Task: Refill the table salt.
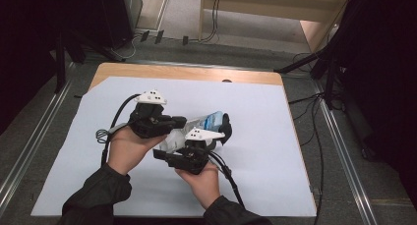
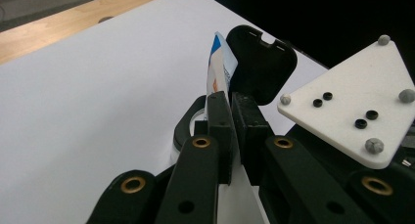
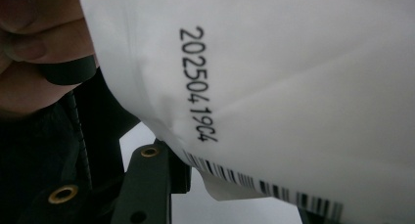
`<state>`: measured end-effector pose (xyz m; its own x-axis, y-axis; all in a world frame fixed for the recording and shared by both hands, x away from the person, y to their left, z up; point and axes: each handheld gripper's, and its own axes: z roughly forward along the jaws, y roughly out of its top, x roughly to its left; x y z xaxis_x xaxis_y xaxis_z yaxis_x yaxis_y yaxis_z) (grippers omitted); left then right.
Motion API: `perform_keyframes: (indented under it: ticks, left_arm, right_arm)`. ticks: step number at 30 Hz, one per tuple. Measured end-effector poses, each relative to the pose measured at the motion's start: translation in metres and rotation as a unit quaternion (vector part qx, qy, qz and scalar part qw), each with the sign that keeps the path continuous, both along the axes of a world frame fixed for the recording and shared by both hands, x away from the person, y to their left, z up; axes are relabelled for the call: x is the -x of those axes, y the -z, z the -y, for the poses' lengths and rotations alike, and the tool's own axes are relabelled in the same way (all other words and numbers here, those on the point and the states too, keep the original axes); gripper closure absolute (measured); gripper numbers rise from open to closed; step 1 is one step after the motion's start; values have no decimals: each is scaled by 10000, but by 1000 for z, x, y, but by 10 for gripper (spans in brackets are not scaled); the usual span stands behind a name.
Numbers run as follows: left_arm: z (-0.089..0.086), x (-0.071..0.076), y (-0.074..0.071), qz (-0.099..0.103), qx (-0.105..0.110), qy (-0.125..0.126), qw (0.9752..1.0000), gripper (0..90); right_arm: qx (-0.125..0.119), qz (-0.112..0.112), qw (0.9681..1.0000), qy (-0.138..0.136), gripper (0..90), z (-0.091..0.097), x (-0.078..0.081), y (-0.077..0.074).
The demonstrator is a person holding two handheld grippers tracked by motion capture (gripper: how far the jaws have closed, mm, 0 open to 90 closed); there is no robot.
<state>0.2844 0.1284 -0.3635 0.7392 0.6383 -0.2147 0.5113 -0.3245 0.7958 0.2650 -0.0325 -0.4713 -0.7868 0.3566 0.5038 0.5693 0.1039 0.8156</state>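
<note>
Wooden tabletop (image 1: 196, 71) w/ large white paper sheet (image 1: 275, 151) covering most of it. Above the sheet's middle, both hands hold up a soft white plastic pouch w/ blue print (image 1: 209, 122), printed date code and barcode on its back (image 3: 198, 82), off the sheet, between the two tools. Left hand-held gripper (image 2: 230, 131): jaws together, clamped on pouch's thin edge. Right hand-held gripper (image 1: 216, 136): jaws part-way apart around the pouch body, looks like a grip, but pad contact isn't visible, can't tell for sure. Step, prob.: two-handed hold, setting up to pull/open the pouch. Next move needs a firm left pinch and a steady right-side pull w/o slipping off the film.
</note>
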Motion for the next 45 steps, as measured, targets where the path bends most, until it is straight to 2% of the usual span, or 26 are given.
perform_keyframes:
  ticks: [3,21,29,33,37,41,45]
  left_arm:
    - [-1,0,0,-19,23,1,10000,888]
    - [-2,-1,0,-76,7,46,10000,890]
    - [-3,-3,3,-211,70,56,9997,887]
    - [-2,-3,3,-188,78,20,9998,886]
    - [-3,-3,2,-182,79,43,9998,885]
    - [-3,-2,1,-161,180,50,9997,878]
    - [-5,-3,1,-221,270,66,9994,868]
  right_arm:
    - [33,57,10000,25,627,0,1,0]
    - [115,77,9999,3,635,-1,0,2]
    - [262,135,9996,2,619,-2,0,3]
    - [435,308,9986,-7,604,-5,2,5]
    - [404,264,9988,12,632,-5,3,3]
    - [323,205,9993,29,651,-4,3,1]
    - [246,179,9995,-16,652,-4,3,-1]
